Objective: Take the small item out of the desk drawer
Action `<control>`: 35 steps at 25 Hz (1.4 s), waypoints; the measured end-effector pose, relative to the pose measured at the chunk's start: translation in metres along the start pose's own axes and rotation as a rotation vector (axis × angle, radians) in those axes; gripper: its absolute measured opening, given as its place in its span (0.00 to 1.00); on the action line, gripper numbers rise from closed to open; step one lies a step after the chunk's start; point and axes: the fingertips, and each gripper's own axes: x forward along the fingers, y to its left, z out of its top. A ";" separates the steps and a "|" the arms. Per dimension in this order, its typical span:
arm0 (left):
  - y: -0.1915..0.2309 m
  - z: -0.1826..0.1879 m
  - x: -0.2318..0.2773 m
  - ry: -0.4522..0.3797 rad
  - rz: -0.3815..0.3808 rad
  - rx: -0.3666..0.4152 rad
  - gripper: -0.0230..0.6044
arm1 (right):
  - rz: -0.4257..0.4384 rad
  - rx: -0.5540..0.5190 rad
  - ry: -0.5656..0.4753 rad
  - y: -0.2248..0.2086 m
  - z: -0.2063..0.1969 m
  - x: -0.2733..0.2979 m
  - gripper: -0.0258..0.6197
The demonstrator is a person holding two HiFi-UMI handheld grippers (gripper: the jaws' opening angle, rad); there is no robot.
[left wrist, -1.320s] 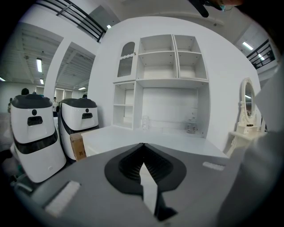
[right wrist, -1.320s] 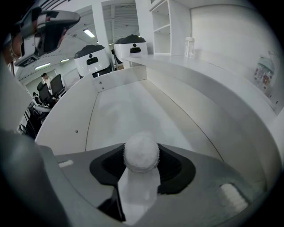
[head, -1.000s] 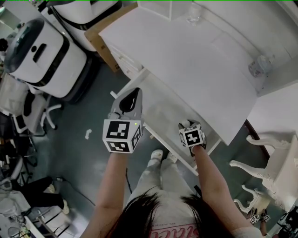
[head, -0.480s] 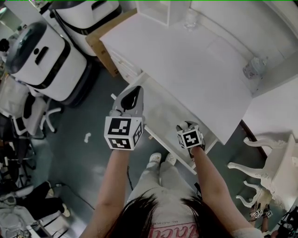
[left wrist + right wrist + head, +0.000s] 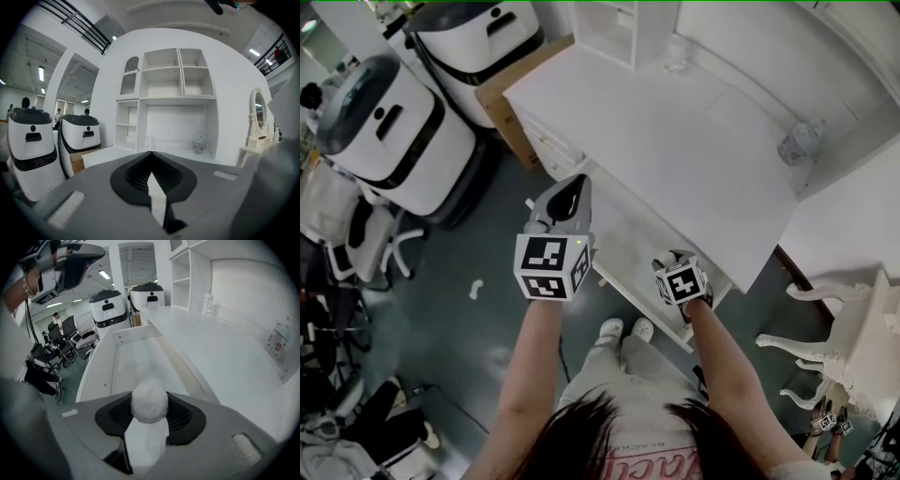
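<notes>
White fuzzy ball: pinched in the right gripper's jaws, over the open drawer.
Right gripper: jaws partly apart, both pads pressing on the ball; pointing steeply down.
Left gripper: jaws closed tip to tip with nothing between them; in the head view at 9 o'clock of the right gripper, beside the drawer's end.
Drawer: white, pulled out, running toward 12 o'clock past the ball.
Desk top: white, at 2 o'clock of the ball.
</notes>
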 end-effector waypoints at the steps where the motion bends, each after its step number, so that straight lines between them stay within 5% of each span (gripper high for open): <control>1: 0.000 0.002 -0.001 -0.005 0.000 0.000 0.06 | 0.001 -0.008 0.000 0.001 0.001 -0.002 0.31; 14: -0.005 0.028 -0.006 -0.053 -0.030 0.011 0.06 | 0.001 -0.023 -0.083 0.003 0.032 -0.040 0.31; 35: -0.024 0.068 -0.018 -0.152 -0.081 0.045 0.06 | -0.118 -0.003 -0.268 -0.024 0.082 -0.116 0.31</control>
